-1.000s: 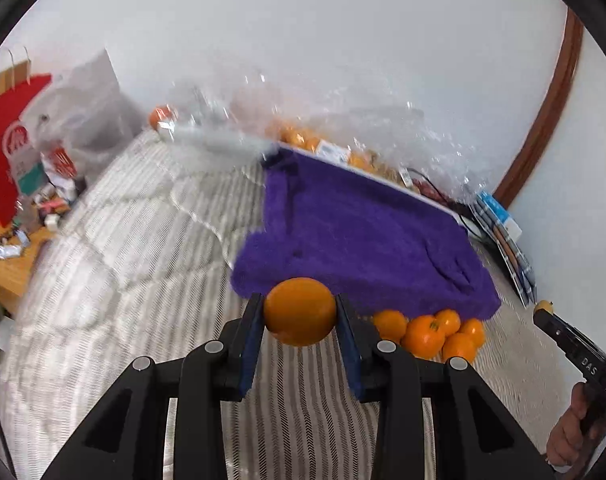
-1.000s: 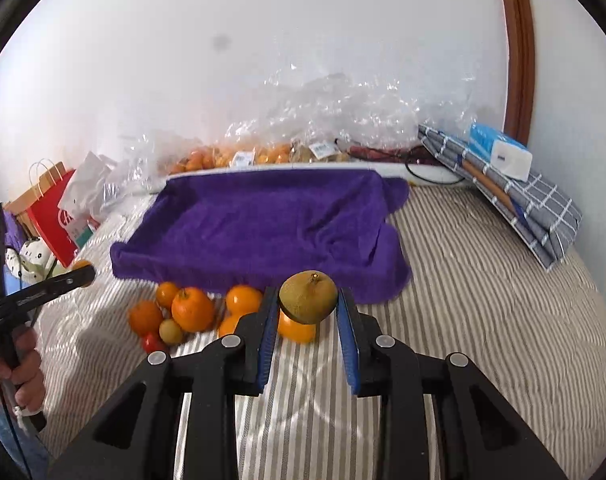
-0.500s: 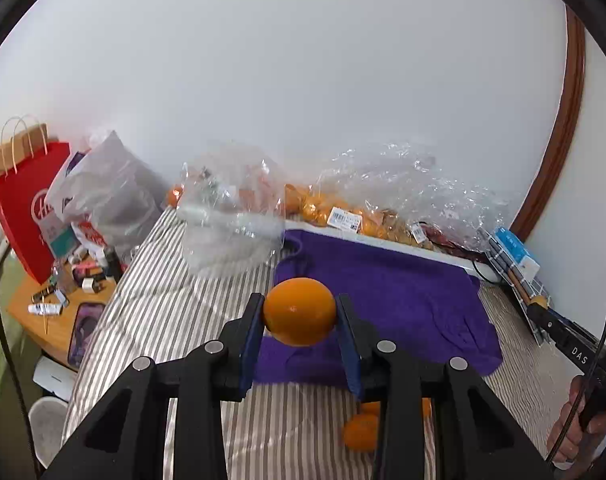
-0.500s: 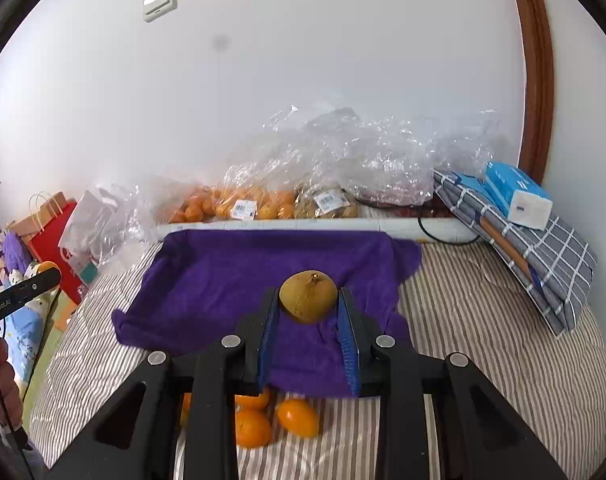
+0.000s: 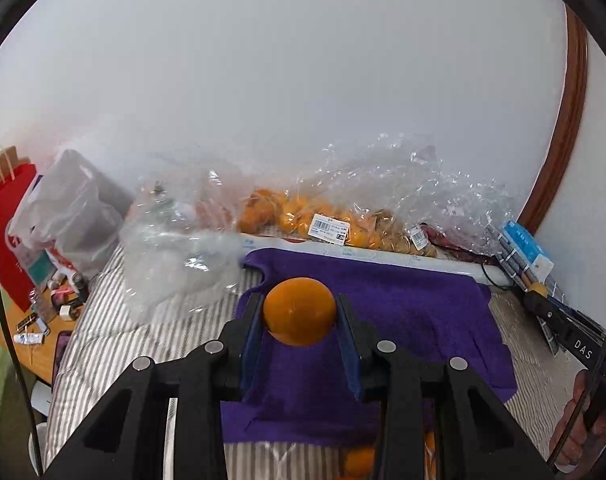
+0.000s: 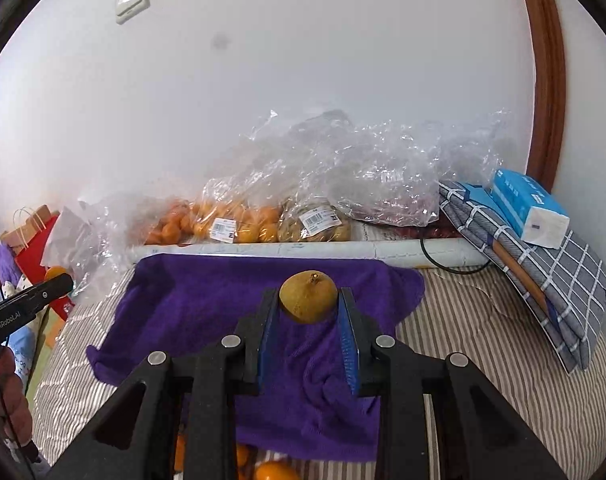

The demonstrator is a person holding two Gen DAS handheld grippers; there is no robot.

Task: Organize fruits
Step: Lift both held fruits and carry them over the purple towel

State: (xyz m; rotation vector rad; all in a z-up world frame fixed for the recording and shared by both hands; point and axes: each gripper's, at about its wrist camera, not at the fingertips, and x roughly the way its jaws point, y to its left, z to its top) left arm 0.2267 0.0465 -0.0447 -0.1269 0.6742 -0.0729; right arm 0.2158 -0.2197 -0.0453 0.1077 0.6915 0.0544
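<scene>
In the left wrist view, the left gripper [image 5: 299,316] sits at lower centre, its blue pads clamped on a round orange [image 5: 299,311] held above a purple towel [image 5: 415,312] spread on a striped bed cover [image 5: 103,344]. Along the wall at mid-frame lie clear plastic bags of oranges [image 5: 303,216], and a red paper bag [image 5: 5,208] stands at the far left. The other tool shows at the right edge.

In the right wrist view, the right gripper [image 6: 308,312] is closed on a brownish-yellow pear [image 6: 308,297], stem end up, at the centre of the frame over the same towel [image 6: 207,304]. Loose oranges [image 6: 273,471] lie on the bed at the bottom edge, just in front of the towel's near hem. A blue tissue pack [image 6: 529,208] rests on a folded plaid cloth [image 6: 551,280] at the right.
</scene>
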